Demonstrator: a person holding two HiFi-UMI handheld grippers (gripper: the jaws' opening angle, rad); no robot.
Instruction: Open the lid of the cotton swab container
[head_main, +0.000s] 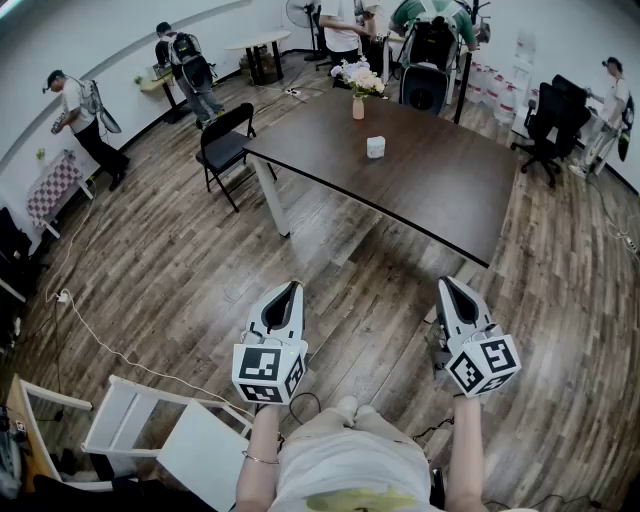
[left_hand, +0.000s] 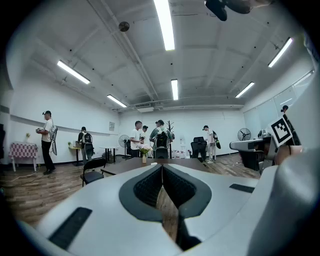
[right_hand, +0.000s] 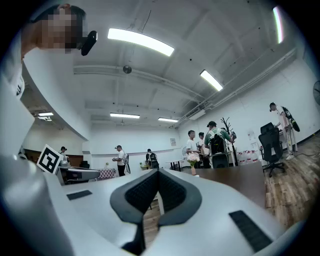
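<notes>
— Wood-plank floor (head_main: 180, 260) covers a large office room, and a dark desk (head_main: 420, 190) stands out in the middle of it, ahead of the person. Where is the cotton swab container?

— The cotton swab container (head_main: 376, 146) stands on the far half of the desk. It is a small pale tub, too small from here to make out its lid. A vase of flowers (head_main: 358, 95) stands behind it, nearer the far edge.

— And the two grippers?

— Both are held out over the floor, short of the desk's near edge and well apart from the container. The left gripper (head_main: 291, 286) and the right gripper (head_main: 446, 284) sit side by side at about the same height in the head view, both pointing towards the desk.

— What are the fingers doing?

— In the left gripper view the fingers (left_hand: 145, 187) are pressed together at the tips, with nothing between them. The right gripper view shows its fingers (right_hand: 140, 192) closed the same way and also empty.

— So how does the container lie relative to them?

— It is far ahead of both pairs. In the head view it falls between the two grippers, touching neither.

— Anything else around?

— A black folding chair (head_main: 225, 140) stands at the desk's left end, and a white chair (head_main: 150, 440) is on the floor at the person's left. Several people stand near the far walls.
</notes>
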